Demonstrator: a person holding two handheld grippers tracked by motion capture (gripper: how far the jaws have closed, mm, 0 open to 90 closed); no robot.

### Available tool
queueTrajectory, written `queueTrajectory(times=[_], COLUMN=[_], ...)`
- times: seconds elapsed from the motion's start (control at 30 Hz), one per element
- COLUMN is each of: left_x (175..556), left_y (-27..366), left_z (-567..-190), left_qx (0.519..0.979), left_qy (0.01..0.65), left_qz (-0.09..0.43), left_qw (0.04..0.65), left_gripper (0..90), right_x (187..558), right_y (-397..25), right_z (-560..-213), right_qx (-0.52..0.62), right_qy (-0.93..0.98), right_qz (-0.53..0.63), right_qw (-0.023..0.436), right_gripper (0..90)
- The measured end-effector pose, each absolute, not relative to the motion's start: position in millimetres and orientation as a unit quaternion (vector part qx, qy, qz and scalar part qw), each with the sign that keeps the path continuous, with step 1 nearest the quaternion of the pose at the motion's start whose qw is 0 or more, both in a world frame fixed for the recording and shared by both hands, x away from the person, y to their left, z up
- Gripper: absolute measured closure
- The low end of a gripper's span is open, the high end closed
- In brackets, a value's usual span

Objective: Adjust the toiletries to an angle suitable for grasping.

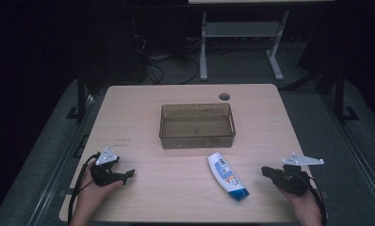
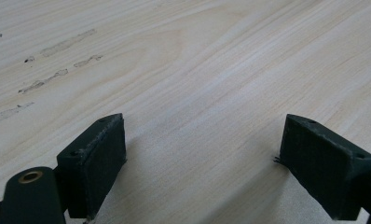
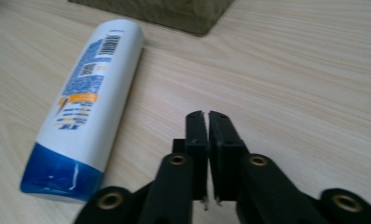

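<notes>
A white bottle with a blue cap lies flat on the wooden table, cap toward the front edge. In the right gripper view the bottle lies left of my jaws. My right gripper rests at the front right, a short way right of the bottle, and its jaws are pressed together with nothing between them. My left gripper sits at the front left, open over bare wood. A brown translucent tub stands empty at the table's middle, behind the bottle.
A round cable hole is at the table's back right. Scuff marks streak the wood ahead of the left gripper. Cables and desk legs stand on the dark floor beyond the table.
</notes>
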State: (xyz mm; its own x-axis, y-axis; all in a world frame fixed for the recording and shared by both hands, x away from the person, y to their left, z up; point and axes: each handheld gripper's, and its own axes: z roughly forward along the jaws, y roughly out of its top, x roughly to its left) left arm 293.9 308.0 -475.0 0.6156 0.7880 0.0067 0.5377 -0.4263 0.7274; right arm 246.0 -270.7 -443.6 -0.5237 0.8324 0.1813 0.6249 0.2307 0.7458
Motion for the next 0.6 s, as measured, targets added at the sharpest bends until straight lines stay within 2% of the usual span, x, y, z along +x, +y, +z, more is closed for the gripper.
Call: queueTrajectory(times=[0.6], left_x=[293], left_y=[307], left_z=[-475], left_qx=[0.823], left_qy=[0.406], left_qz=[0.178], left_qw=[0.354], left_gripper=[13.3], right_x=[244], right_y=[-244], right_z=[-440], right_qx=[0.418], right_qy=[0.792], right_qz=[0.435], right_qw=[0.089], right_gripper=[90.0])
